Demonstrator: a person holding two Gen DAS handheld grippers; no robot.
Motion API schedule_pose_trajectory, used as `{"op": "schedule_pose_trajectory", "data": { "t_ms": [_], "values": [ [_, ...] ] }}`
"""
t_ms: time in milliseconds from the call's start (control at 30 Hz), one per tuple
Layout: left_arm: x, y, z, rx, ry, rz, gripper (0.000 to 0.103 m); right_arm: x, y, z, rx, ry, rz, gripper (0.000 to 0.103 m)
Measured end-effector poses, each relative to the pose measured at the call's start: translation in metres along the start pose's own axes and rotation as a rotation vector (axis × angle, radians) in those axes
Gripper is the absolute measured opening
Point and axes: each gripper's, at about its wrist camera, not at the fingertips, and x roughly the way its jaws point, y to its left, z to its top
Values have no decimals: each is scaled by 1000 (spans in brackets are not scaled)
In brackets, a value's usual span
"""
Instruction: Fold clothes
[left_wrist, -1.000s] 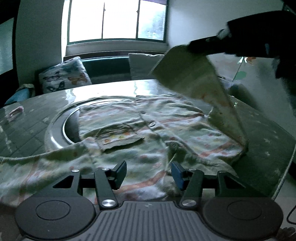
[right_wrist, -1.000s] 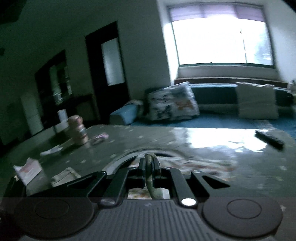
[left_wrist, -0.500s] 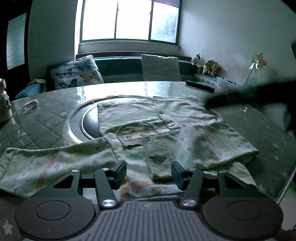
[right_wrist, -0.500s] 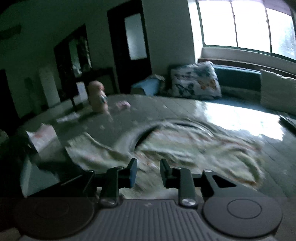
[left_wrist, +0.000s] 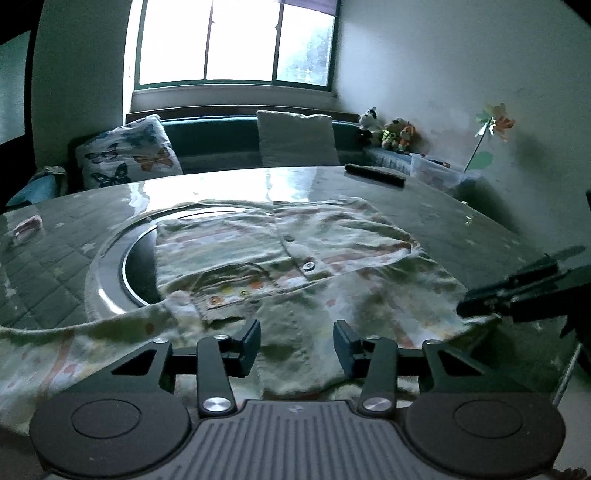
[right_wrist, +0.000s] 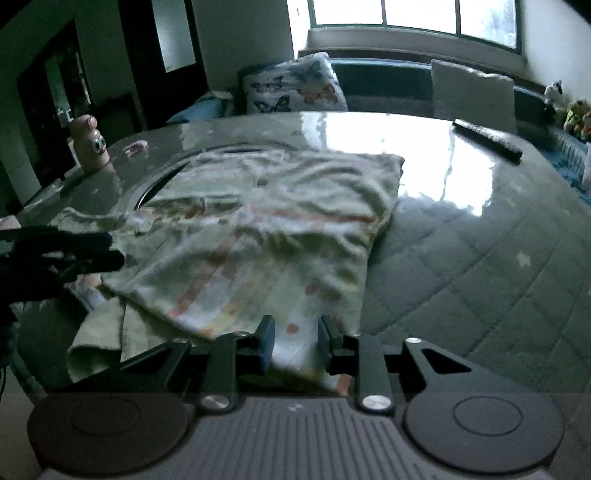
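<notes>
A pale patterned button shirt (left_wrist: 295, 251) lies flat on the quilted table cover (left_wrist: 480, 229), its right side folded in over the front and a sleeve trailing off to the left. My left gripper (left_wrist: 295, 343) is open just above the shirt's near hem with nothing between its fingers. In the right wrist view the shirt (right_wrist: 280, 221) spreads ahead, and my right gripper (right_wrist: 293, 345) is open low over its near edge, with cloth showing in the gap. Each gripper appears in the other's view: the right gripper (left_wrist: 469, 302) at the shirt's right edge, the left gripper (right_wrist: 110, 249) at its left.
A round metal ring (left_wrist: 107, 266) set in the table lies partly under the shirt. A dark remote (left_wrist: 375, 174) lies at the far side. A pink bottle (right_wrist: 88, 142) and a small pink object (left_wrist: 27, 225) stand left. The table edge (left_wrist: 569, 362) drops off at right.
One second ago my right gripper held the shirt's right side up high. It laid that side over the front, opened, and drew back to the shirt's right edge. The left gripper stayed open.
</notes>
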Motion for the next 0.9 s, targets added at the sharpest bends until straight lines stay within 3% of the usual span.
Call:
{"op": "schedule_pose_trajectory", "data": {
  "t_ms": [433, 600, 767, 900],
  "values": [
    [30, 4, 4, -13, 56, 25, 30, 56, -19, 37, 3, -45, -19, 26],
    [33, 8, 3, -20, 65, 46, 30, 47, -4, 40, -40, -64, 1, 26],
    [28, 10, 3, -38, 59, 74, 30, 50, 29, 42, -106, -71, 101, 27],
    [17, 17, 2, -53, 51, 108, 30, 59, 57, 35, -193, -63, 103, 28]
  ]
}}
